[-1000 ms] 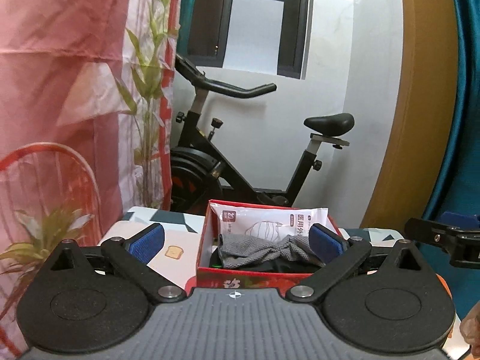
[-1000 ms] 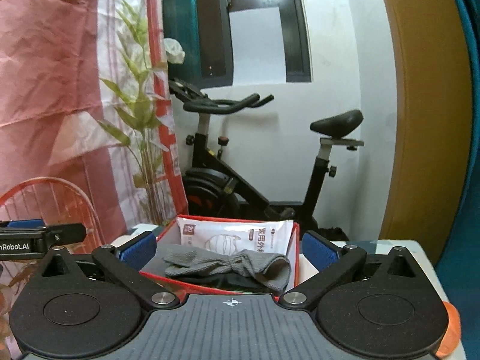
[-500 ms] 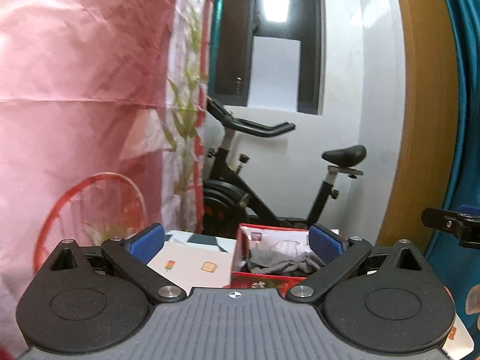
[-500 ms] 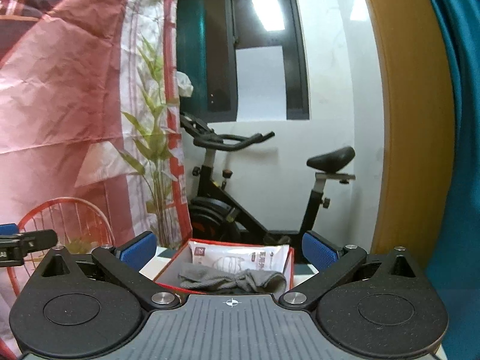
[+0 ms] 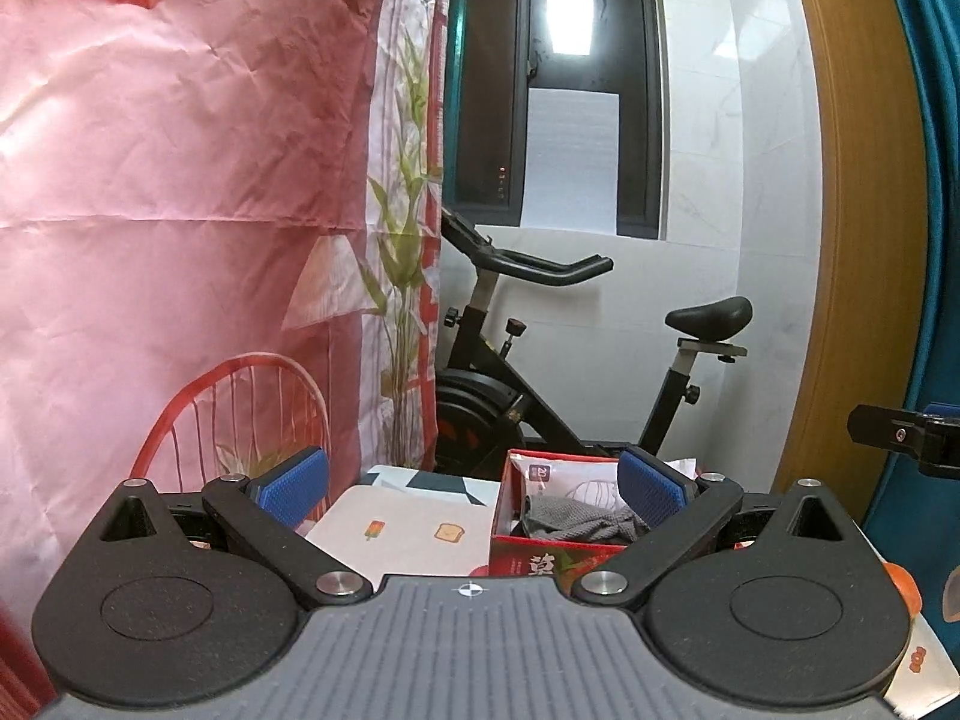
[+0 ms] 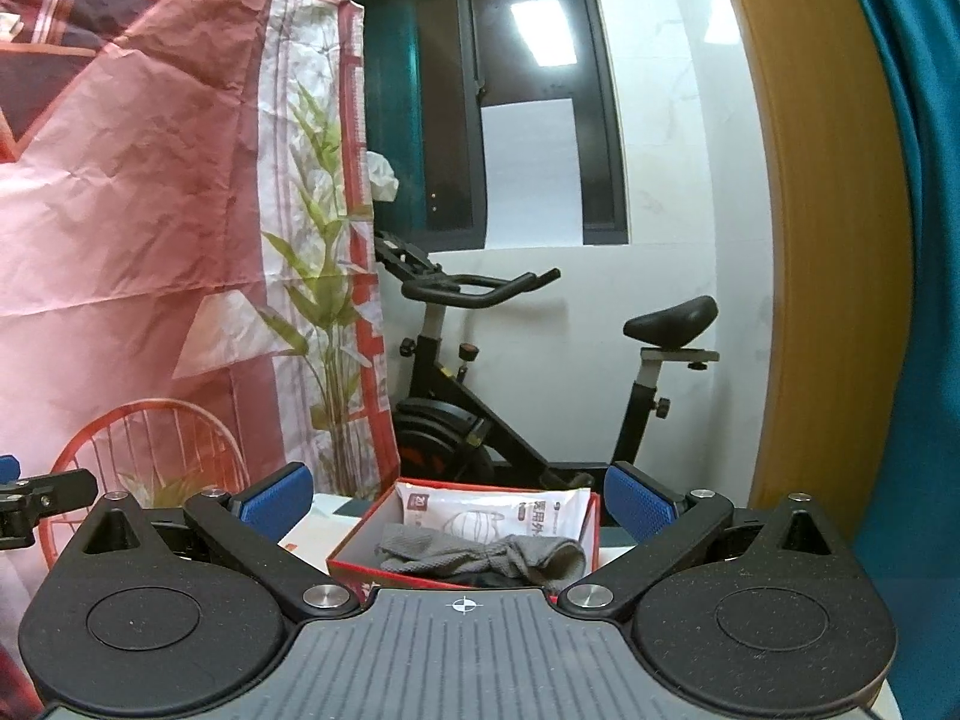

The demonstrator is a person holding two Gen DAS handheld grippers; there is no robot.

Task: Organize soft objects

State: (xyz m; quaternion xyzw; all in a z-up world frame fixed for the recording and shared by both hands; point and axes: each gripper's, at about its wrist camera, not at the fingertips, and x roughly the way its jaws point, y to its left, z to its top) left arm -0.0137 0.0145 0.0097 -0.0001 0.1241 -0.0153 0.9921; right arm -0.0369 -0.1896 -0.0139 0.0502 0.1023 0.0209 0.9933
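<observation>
A red box (image 5: 543,561) (image 6: 354,549) stands on the table and holds a grey sock (image 5: 576,519) (image 6: 480,558) and a white packet of masks (image 5: 567,477) (image 6: 492,510). My left gripper (image 5: 474,489) is open and empty, held back from the box, which lies toward its right finger. My right gripper (image 6: 459,501) is open and empty, held back from the box, which lies between its fingers. The right gripper's tip also shows at the right edge of the left wrist view (image 5: 900,435). The left gripper's tip shows at the left edge of the right wrist view (image 6: 36,495).
The table has a printed cloth (image 5: 408,531). A black exercise bike (image 5: 540,372) (image 6: 480,396) stands behind it. A pink printed backdrop (image 5: 180,210) hangs on the left. A wooden frame (image 6: 828,240) and a teal curtain (image 6: 924,300) are on the right.
Both grippers have drawn back from the box, which now looks smaller and lower in both views. Both stay open and empty.
</observation>
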